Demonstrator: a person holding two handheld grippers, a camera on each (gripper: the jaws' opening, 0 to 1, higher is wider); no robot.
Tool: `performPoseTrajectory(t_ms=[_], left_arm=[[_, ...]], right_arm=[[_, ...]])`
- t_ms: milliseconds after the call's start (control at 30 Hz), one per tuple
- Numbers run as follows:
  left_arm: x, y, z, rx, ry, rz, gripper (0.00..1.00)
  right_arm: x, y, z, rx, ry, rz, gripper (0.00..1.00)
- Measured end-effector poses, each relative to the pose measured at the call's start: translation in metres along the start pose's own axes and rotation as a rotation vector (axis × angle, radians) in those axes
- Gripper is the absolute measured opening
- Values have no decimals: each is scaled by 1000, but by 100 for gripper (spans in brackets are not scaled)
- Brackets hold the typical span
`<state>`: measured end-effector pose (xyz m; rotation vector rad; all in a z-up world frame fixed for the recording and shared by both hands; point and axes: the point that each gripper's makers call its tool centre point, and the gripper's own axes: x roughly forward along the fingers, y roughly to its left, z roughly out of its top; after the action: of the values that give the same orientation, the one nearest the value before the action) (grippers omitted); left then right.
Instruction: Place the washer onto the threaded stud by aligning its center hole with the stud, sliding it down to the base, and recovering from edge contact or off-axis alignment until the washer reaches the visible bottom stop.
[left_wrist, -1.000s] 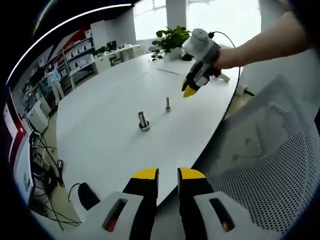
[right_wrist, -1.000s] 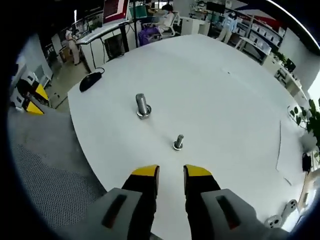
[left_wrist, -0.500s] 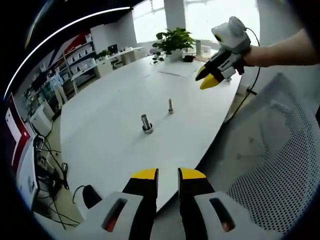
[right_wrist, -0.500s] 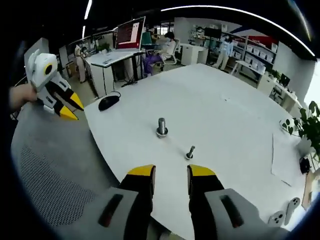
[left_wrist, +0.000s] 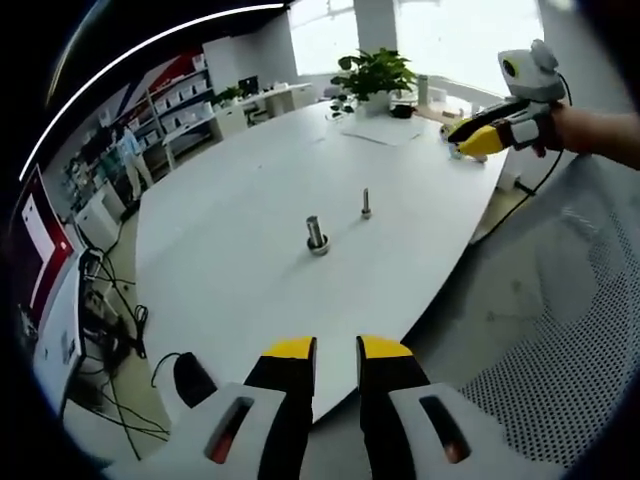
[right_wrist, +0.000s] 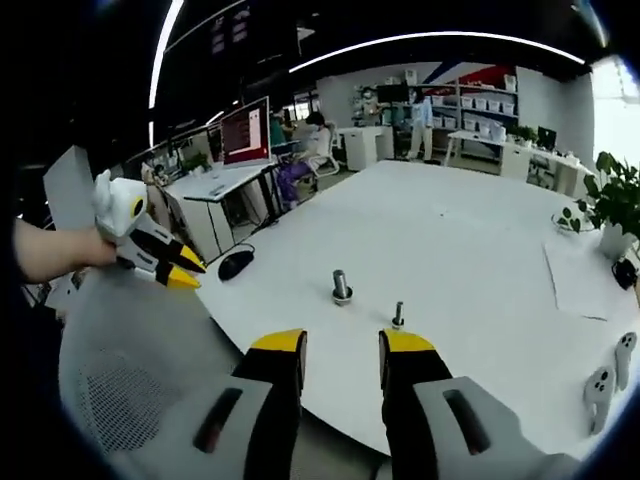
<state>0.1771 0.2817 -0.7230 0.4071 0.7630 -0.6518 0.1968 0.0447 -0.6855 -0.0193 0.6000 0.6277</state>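
left gripper (left_wrist: 335, 347): empty, jaws slightly parted, off the table (left_wrist: 250, 170)
right gripper (right_wrist: 343, 342): same
stud (left_wrist: 366, 203): upright, beside bolt (left_wrist: 316, 235)
next: locate washer, none discernible yet, approach level and slow

The yellow-tipped left gripper (left_wrist: 335, 348) is held with jaws slightly parted and nothing between them. The yellow-tipped right gripper (right_wrist: 342, 343) is likewise held slightly parted and empty.

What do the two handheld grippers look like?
Both the left gripper and the right gripper have light grey bodies, black jaws tipped in yellow, and a dark slot on each side. No sleeve shows on the bare forearm.
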Motion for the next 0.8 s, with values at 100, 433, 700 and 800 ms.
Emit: performPoseTrajectory(t_ms=[100,433,700,800], left_arm=[[0,6,0,-16,2,19,14],[-5,13,1,-48,-19,60,13],[-6,10,7,-75,-57,34,13],[-7,10,10,-86,-68,29,13]], right_arm=[[-3,4,0,54,-14,13,32],[0,24,-7,-28,6,12,32],[2,22,-16,-69,41,4,32],[0,15,-16,-45,30,-13,31]])
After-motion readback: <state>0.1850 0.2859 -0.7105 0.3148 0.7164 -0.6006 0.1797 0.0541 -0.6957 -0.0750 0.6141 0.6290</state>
